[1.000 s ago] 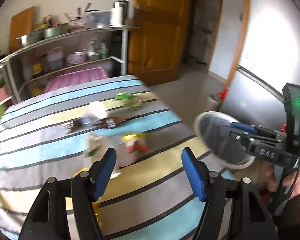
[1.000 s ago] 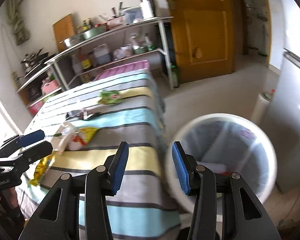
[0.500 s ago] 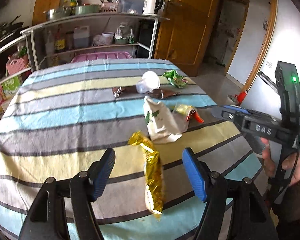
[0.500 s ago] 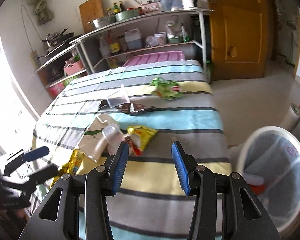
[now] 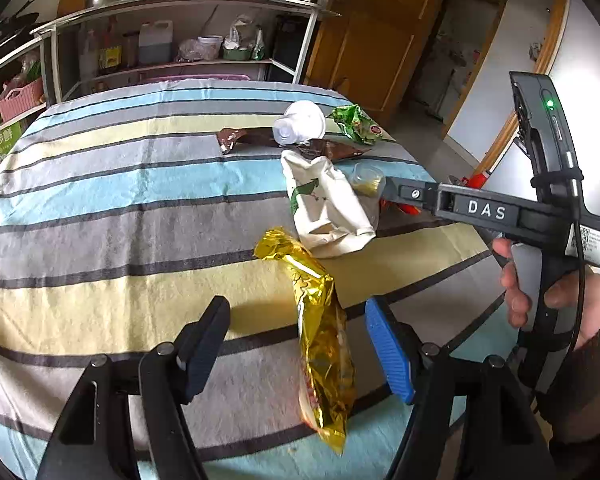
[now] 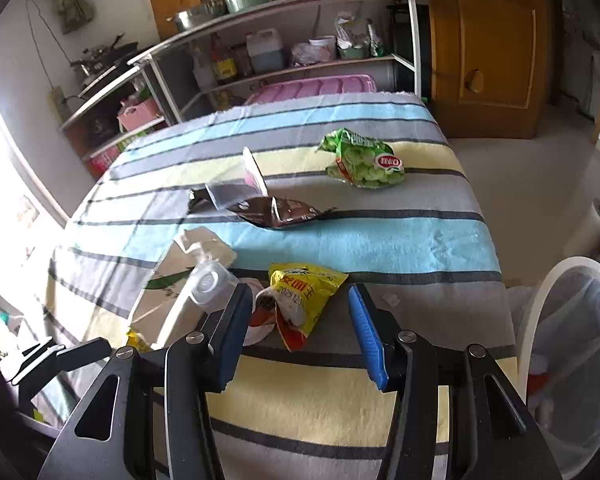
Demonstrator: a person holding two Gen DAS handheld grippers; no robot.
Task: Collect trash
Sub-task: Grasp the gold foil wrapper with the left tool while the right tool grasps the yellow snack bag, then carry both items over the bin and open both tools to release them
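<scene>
Trash lies on the striped table (image 5: 100,216). A gold foil wrapper (image 5: 320,332) lies between the fingers of my open left gripper (image 5: 300,344), near the table's front. Beyond it are a white paper bag (image 5: 328,208), a white cup (image 5: 300,124), a brown wrapper (image 5: 328,150) and a green snack bag (image 5: 356,124). My right gripper (image 6: 300,332) is open, just short of a yellow snack bag (image 6: 300,296). A clear cup (image 6: 210,284), the white bag (image 6: 172,284), brown wrapper (image 6: 276,210) and green bag (image 6: 360,160) lie further on. The right gripper also shows in the left view (image 5: 396,192).
A white bin (image 6: 572,364) with a clear liner stands on the floor off the table's right edge. Metal shelves (image 6: 284,40) with kitchenware stand behind the table. A wooden door (image 6: 492,40) is at the far right.
Both grippers have swung from the bin toward the table and come closer to the trash. The gold wrapper now lies between my left fingers; the yellow bag is near my right fingers.
</scene>
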